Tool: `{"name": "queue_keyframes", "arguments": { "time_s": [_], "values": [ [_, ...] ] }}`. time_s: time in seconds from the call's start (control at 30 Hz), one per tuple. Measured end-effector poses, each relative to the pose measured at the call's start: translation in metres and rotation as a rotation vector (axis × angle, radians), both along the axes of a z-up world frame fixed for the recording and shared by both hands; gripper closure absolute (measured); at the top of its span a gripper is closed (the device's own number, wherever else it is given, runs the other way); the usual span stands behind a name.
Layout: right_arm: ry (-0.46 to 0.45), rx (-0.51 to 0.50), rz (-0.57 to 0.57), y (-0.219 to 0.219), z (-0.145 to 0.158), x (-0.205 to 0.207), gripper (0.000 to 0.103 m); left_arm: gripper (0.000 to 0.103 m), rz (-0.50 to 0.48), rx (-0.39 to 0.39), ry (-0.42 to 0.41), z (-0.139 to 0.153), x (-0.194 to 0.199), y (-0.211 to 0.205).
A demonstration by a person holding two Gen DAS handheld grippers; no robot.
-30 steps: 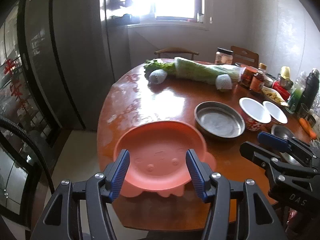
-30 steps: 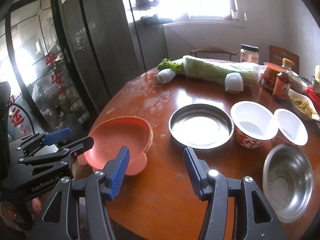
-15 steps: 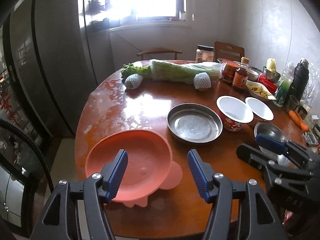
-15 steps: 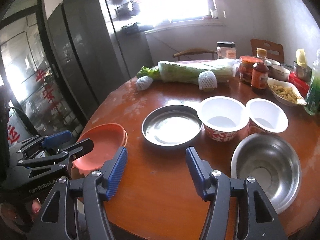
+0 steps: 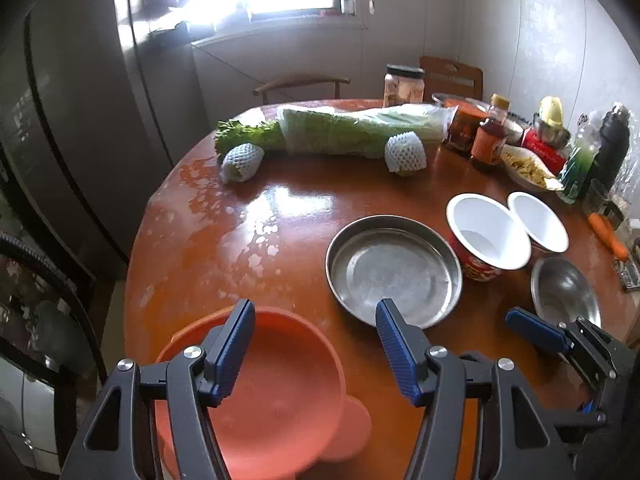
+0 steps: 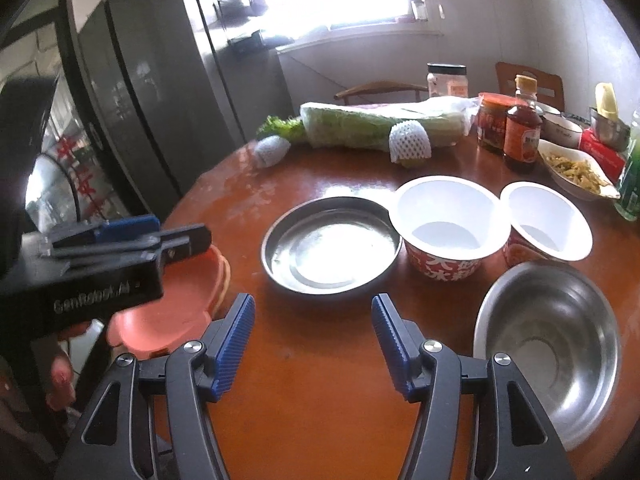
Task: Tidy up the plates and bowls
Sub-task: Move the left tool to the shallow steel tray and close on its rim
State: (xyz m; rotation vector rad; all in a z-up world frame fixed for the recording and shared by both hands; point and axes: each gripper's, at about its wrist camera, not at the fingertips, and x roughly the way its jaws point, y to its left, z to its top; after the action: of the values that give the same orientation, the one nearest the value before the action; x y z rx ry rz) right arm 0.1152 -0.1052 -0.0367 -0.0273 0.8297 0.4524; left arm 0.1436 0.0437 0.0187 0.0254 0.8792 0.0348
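An orange plastic plate (image 5: pixel 280 396) lies at the near left edge of the round wooden table (image 5: pixel 280 216); it also shows in the right wrist view (image 6: pixel 168 308). A flat steel plate (image 5: pixel 394 270) (image 6: pixel 330 244) sits mid-table. Two white paper bowls (image 6: pixel 448 216) (image 6: pixel 546 220) stand right of it, and a steel bowl (image 6: pixel 548 344) (image 5: pixel 564 288) lies near the right front. My left gripper (image 5: pixel 314 320) is open above the orange plate's right part. My right gripper (image 6: pixel 312 312) is open and empty over bare table in front of the steel plate.
Wrapped greens (image 5: pixel 352 130), two foam-netted fruits (image 5: pixel 404 152), jars and sauce bottles (image 5: pixel 490 136), a dish of food (image 5: pixel 524 168) and a carrot (image 5: pixel 606 230) crowd the back and right. A dark fridge (image 5: pixel 80 120) stands left of the table.
Both grippers have shifted right and turned toward the table's middle. The orange plate has slid to the lower left in the left view. The jaws stay open.
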Motion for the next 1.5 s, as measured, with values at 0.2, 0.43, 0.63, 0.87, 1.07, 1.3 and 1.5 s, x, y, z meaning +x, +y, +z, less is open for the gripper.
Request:
{"name": "queue_keyframes", "arguments": {
  "time_s": [0.2, 0.43, 0.63, 0.87, 1.07, 1.3, 1.5],
  "values": [
    [0.042, -0.022, -0.048, 0.006, -0.018, 0.028, 0.040, 0.038, -0.020, 0.017, 0.069, -0.015, 0.046, -0.004],
    [0.075, -0.057, -0.119, 0.002, -0.032, 0.057, 0.040, 0.036, -0.038, 0.020, 0.141, -0.035, 0.086, -0.011],
    [0.104, -0.076, -0.113, 0.008, -0.042, 0.075, 0.040, 0.036, -0.006, 0.004, 0.208, -0.060, 0.104, -0.003],
    [0.138, -0.084, -0.117, 0.011, -0.054, 0.088, 0.040, 0.046, -0.035, -0.015, 0.230, -0.069, 0.111, -0.005],
    [0.127, -0.105, -0.102, 0.017, -0.057, 0.089, 0.040, 0.063, -0.064, -0.058, 0.269, -0.078, 0.115, -0.008],
    [0.088, -0.120, -0.098, 0.019, -0.055, 0.085, 0.051, 0.068, -0.068, -0.082, 0.265, -0.077, 0.109, -0.007],
    [0.074, -0.106, -0.089, 0.018, -0.050, 0.076, 0.052, 0.068, -0.069, -0.080, 0.232, -0.068, 0.094, -0.002]
  ]
}}
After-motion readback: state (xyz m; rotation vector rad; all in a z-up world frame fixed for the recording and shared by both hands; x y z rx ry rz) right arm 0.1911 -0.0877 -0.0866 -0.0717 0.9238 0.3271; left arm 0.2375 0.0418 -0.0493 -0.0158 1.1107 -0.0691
